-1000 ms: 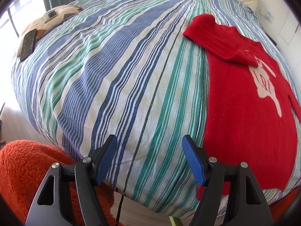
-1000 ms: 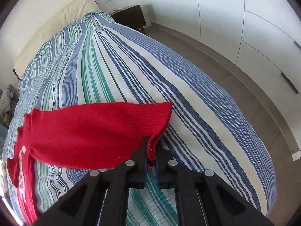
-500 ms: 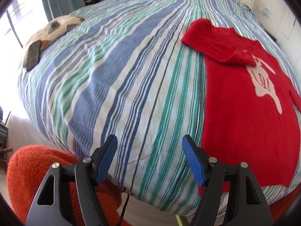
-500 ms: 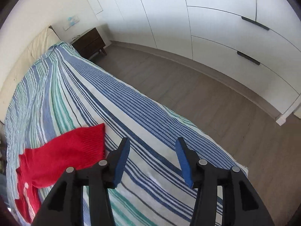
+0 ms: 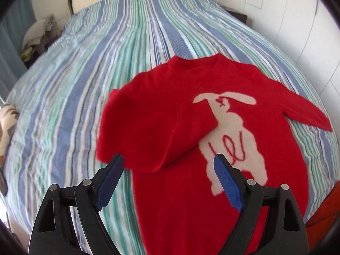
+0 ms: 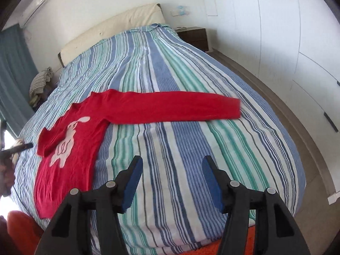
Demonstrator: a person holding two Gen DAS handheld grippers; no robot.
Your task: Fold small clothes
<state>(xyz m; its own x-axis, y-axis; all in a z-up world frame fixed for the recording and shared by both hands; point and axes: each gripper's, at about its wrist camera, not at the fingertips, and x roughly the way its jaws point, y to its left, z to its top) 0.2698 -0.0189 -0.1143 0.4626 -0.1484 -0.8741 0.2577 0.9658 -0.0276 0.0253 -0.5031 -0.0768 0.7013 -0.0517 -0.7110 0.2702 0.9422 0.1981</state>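
Striped bed (image 6: pixel 191 68): red sweater (image 5: pixel 180 191) flat, one sleeve (image 5: pixel 153 127) folded across.

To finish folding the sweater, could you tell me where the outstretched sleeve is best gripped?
Probably the ribbed cuff of the sleeve, approached from its free outer end with the open right hand-held gripper. The sleeve lies flat and straight on the bed, so only that edge offers a pinchable lip.

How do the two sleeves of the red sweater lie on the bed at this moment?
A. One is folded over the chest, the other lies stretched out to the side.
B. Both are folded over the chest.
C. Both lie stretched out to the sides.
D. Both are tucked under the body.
A: on the red sweater, one sleeve is folded across the chest onto the white rabbit figure, while the other sleeve lies straight out over the striped bedspread.
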